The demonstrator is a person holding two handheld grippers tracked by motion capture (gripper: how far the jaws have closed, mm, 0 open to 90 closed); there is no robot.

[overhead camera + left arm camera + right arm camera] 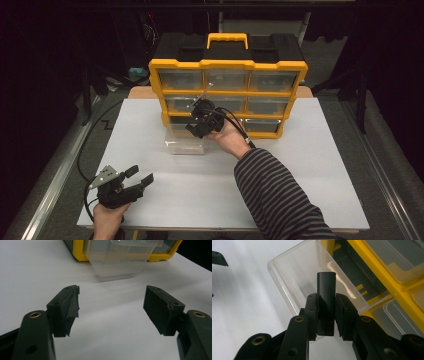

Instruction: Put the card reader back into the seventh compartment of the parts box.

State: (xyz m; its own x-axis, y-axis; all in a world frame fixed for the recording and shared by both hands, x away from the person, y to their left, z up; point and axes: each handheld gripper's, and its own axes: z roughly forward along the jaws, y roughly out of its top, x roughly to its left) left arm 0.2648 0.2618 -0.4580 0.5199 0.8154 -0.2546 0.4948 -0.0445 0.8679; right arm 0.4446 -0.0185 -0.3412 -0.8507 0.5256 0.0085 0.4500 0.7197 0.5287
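White tabletop [300,190] carries a yellow organizer [227,95] at its far edge, with a clear drawer [312,277] pulled out in front of it. The right gripper [326,312] pinches a small black block [326,287] over the drawer, its long axis in line with the jaws and its free end pointing away from the gripper. To place it well, centre it above the drawer's open top, lower it, then release. The left gripper [137,180] rests wide and empty near the front left corner.

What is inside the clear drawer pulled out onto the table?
The clear drawer looks empty: its floor and walls show through. The black block in the right gripper hangs over it, hiding part of the near floor.
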